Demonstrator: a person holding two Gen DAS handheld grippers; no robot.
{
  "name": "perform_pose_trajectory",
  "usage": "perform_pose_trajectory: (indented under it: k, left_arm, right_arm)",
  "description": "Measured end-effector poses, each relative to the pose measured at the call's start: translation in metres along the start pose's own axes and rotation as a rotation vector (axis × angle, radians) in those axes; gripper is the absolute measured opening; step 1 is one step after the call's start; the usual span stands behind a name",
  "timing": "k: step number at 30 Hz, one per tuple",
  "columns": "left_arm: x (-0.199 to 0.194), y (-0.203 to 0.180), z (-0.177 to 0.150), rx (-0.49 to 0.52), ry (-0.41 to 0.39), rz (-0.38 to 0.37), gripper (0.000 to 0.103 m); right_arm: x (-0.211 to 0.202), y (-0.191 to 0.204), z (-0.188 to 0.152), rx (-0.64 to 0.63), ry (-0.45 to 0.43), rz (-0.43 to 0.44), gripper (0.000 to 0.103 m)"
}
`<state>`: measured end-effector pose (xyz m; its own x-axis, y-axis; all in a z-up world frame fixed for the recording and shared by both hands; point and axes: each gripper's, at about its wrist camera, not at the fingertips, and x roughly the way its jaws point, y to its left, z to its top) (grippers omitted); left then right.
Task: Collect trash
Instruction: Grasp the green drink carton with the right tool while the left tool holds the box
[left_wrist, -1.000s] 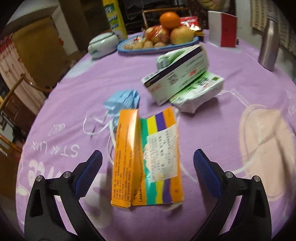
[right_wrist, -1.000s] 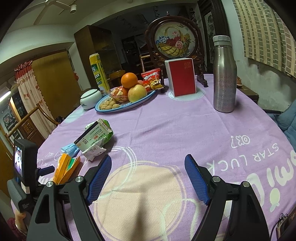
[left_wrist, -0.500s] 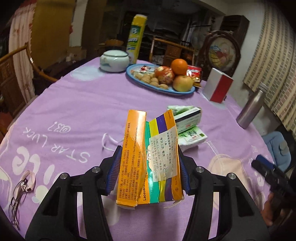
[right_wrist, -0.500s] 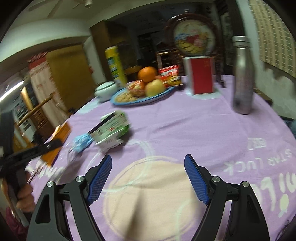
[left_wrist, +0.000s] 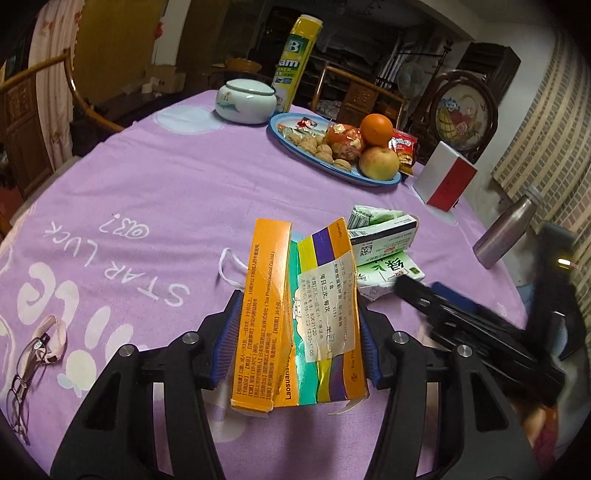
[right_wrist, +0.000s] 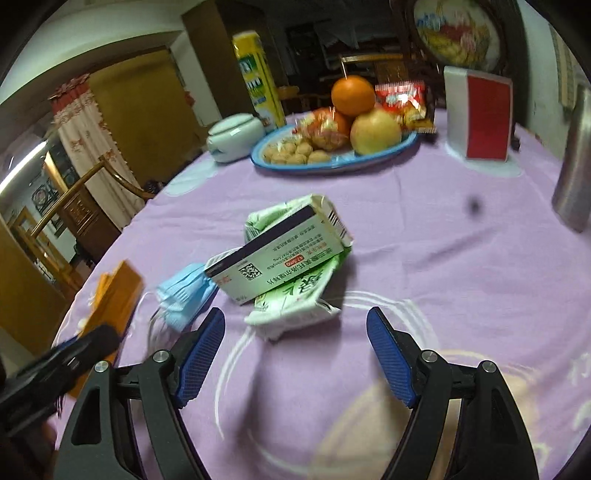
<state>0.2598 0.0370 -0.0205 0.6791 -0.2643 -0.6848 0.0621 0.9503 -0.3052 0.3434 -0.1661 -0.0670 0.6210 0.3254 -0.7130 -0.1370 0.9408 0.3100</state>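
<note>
Left wrist view, centre frame: your left gripper (left_wrist: 295, 347) is clenched on the torn orange medicine carton (left_wrist: 295, 325), blue pads pressed against its two long sides, the carton clear of the purple tablecloth (left_wrist: 147, 192). The carton is split open along one edge and partly flattened. Judged light, thin card with little stiffness left; a firmer squeeze would likely fold it further, so the present hold across the width, low on the body, looks adequate.

Right wrist view: your right gripper (right_wrist: 295, 354) stands released, jaws wide, nothing between them, at lower centre. Just above it lie the remaining items: a white medicine box (right_wrist: 280, 258) resting tilted on a green-and-white crumpled packet (right_wrist: 295, 302), with a blue face mask (right_wrist: 184, 291) touching the box's left end. The frame is motion-blurred, so fine contact cannot be confirmed.

Handling assessment: the box should be light and fairly stiff; take it across its narrow faces near the middle. The packet looks soft and may slip or crush; pinch a bunched fold. The mask is limp; grasp the pleated body, not the loops.
</note>
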Motion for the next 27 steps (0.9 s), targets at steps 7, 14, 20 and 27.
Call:
perform_pose_trajectory:
  k: [7, 14, 20, 27]
  left_arm:
    - [0.001, -0.004, 0.000, 0.016, 0.011, -0.010, 0.055]
    - [0.000, -0.006, -0.002, 0.033, -0.011, 0.045, 0.055]
    - [0.004, -0.009, -0.004, 0.055, -0.009, 0.078, 0.055]
    - [0.009, -0.011, -0.005, 0.075, 0.000, 0.107, 0.055]
  right_arm:
    - [-0.011, 0.005, -0.002, -0.081, -0.131, -0.099, 0.061]
    - [-0.076, 0.029, -0.035, -0.411, -0.365, -0.417, 0.060]
    - [-0.134, 0.008, -0.047, -0.322, -0.515, -0.321, 0.060]
    - [-0.143, -0.027, -0.041, -0.165, -0.385, -0.086, 0.044]
